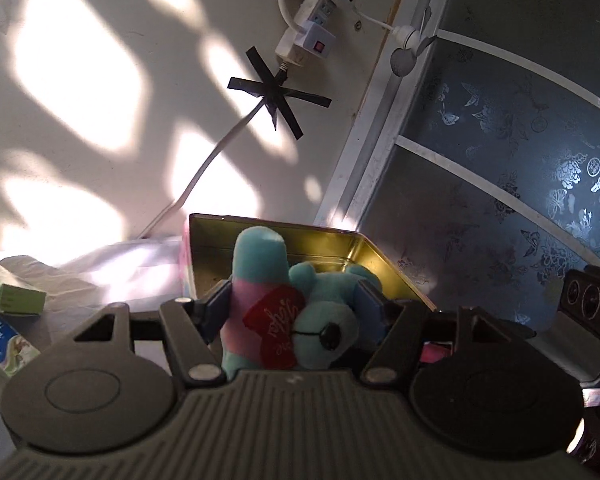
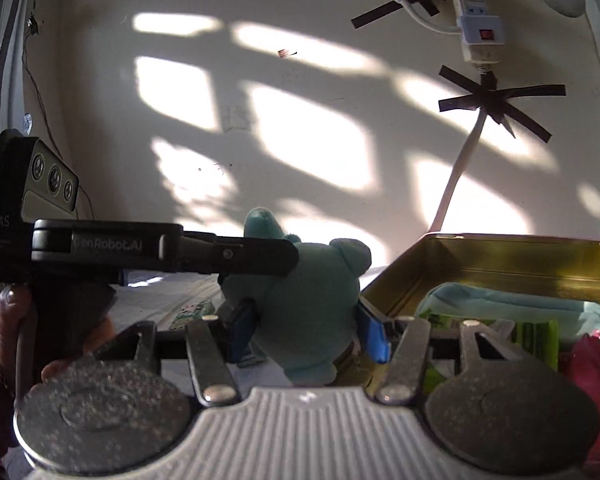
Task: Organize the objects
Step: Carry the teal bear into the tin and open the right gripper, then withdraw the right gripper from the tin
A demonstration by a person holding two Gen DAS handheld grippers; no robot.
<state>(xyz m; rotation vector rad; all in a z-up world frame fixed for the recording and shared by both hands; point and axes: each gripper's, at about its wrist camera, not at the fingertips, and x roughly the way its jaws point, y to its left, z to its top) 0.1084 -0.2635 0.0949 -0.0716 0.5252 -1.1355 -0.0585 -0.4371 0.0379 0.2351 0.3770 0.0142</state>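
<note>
Plush bear (image 1: 284, 312) | clamped by both hand-held grippers, left (image 1: 288, 308), right (image 2: 304, 320) | apparently beside tin (image 2: 500, 256)

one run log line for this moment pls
step: toy handover by tin | left gripper: shut on plush bear | right gripper: shut on bear | tin: open, partly filled

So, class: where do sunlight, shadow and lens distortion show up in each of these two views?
Left wrist: sun patches on the wall, the door frame bent by fisheye, the plush toy shaded. Right wrist: barred shadows across the wall, glare inside the tin.
</note>
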